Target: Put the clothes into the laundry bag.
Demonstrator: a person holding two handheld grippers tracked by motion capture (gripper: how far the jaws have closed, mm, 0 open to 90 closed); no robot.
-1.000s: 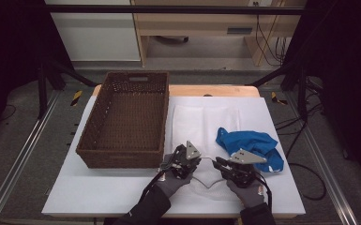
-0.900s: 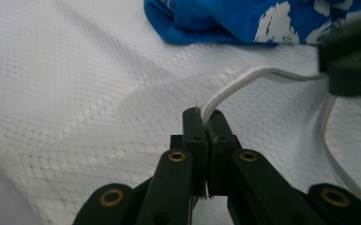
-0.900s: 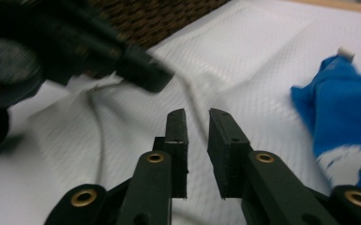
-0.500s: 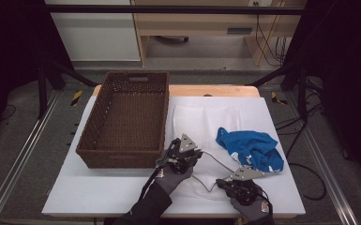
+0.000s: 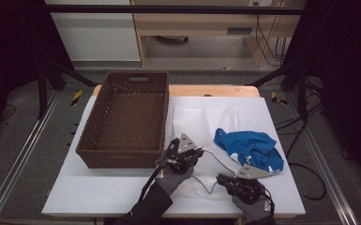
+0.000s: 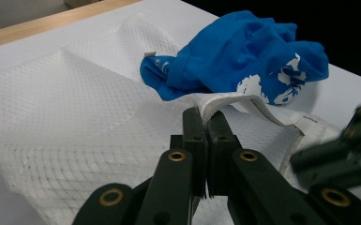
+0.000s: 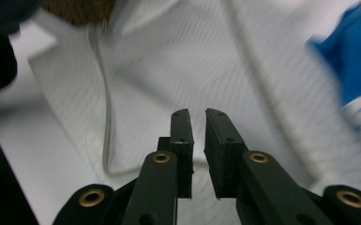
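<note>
High view: white table (image 5: 112, 197), brown wicker basket (image 5: 126, 119) at left, white mesh garment (image 5: 206, 119) mid-table, crumpled blue shirt (image 5: 251, 147) on its right side. My left claw (image 6: 207, 117) pinches the garment's hem. My right claw (image 7: 197, 117), near edge, has just been opening; narrow gap, nothing between.

White mesh-textured garment (image 5: 206, 123); blue cloth (image 5: 249, 147) with white print; dark brown woven basket (image 5: 126, 122); white table (image 5: 98, 197).
</note>
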